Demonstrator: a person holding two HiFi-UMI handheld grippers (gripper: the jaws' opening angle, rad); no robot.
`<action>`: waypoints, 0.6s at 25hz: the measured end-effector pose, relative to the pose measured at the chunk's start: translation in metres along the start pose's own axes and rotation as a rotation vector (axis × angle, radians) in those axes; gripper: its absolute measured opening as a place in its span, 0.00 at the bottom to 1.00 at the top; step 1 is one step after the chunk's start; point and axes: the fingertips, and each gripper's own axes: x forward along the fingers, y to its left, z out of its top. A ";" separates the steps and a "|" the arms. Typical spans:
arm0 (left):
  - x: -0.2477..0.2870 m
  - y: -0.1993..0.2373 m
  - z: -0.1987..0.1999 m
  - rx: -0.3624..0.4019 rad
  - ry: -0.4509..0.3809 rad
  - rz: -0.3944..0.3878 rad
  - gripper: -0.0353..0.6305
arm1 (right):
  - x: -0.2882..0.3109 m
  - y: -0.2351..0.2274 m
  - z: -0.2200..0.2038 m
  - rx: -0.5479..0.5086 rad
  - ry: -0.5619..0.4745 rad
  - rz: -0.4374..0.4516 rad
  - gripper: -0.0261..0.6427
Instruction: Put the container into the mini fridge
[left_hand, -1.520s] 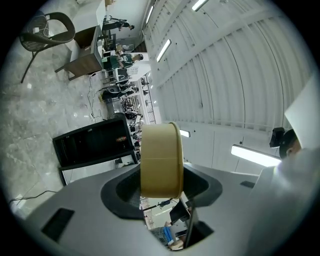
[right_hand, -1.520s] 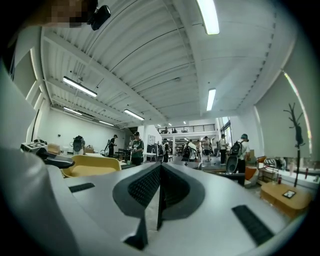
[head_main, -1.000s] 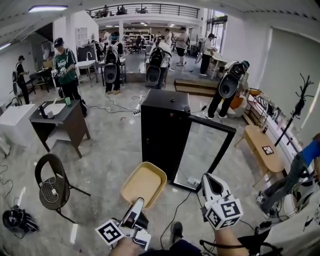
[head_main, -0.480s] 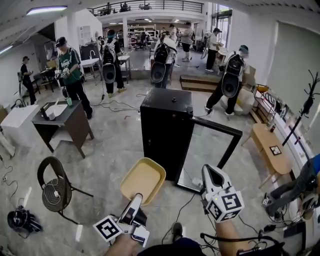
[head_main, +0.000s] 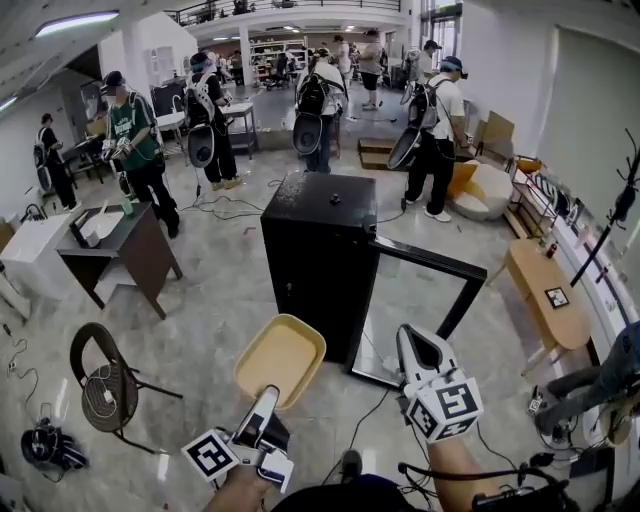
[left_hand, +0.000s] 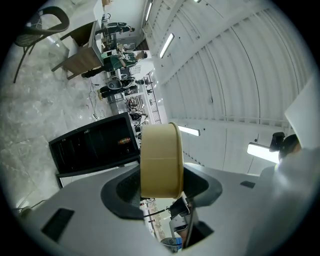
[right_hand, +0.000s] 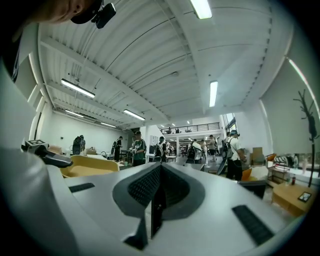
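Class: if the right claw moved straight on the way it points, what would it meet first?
Probably the mini fridge's open door, just ahead of the right claw; depth is unclear.

We see a pale mustard-yellow container (head_main: 281, 360) in front of a glossy black mini fridge (head_main: 318, 250). The left gripper (head_main: 268, 400) and right gripper (head_main: 414, 345) are light grey-white with dark ribbed pads, their cubes (head_main: 447, 408) patterned in black-and-white squares. The floor (head_main: 220, 300) is marbled grey. The chair (head_main: 100, 370) looks dark brown, perhaps black, and the bench (head_main: 540, 300) is pale wood.
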 end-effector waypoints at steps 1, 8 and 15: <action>0.007 0.001 -0.002 -0.003 0.000 0.003 0.40 | 0.004 -0.006 0.000 0.001 0.000 0.002 0.06; 0.049 0.002 -0.006 0.021 -0.015 0.016 0.40 | 0.034 -0.034 0.002 0.005 -0.008 0.045 0.06; 0.080 0.011 -0.013 0.023 -0.034 0.047 0.40 | 0.050 -0.063 0.003 0.011 -0.033 0.073 0.06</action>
